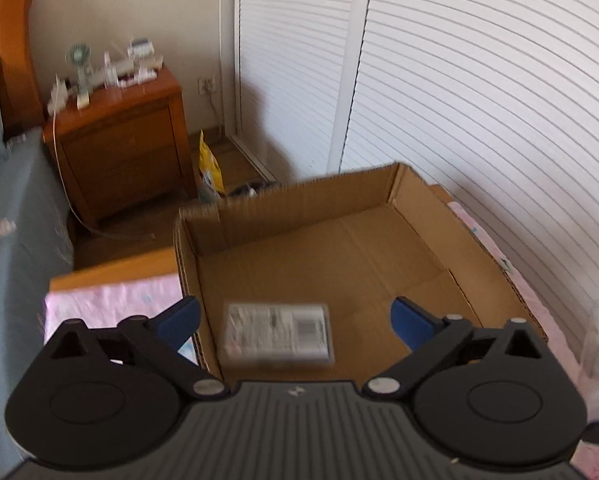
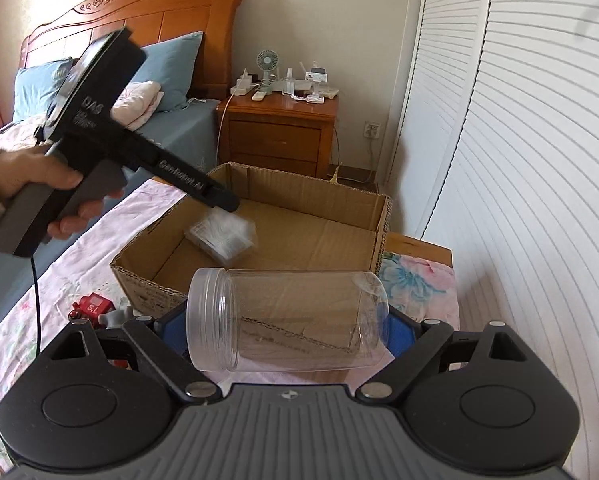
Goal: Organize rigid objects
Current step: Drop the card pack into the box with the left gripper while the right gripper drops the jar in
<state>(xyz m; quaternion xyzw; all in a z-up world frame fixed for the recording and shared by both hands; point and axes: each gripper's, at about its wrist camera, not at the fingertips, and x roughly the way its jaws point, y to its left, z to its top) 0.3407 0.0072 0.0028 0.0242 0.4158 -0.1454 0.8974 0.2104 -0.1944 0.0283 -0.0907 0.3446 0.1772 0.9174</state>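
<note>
Bright daylight, left view motion-blurred, fisheye edges.

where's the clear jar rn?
Right wrist view: clear jar lies sideways between the right gripper fingers, mouth to the left, just in front of the cardboard box.

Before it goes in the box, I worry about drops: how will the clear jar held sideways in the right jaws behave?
The clear jar looks empty and thin-walled, so probably light and slightly squashable. Its smooth round sides may slip in the grip. Laid sideways in the cardboard box, it could roll.
</note>
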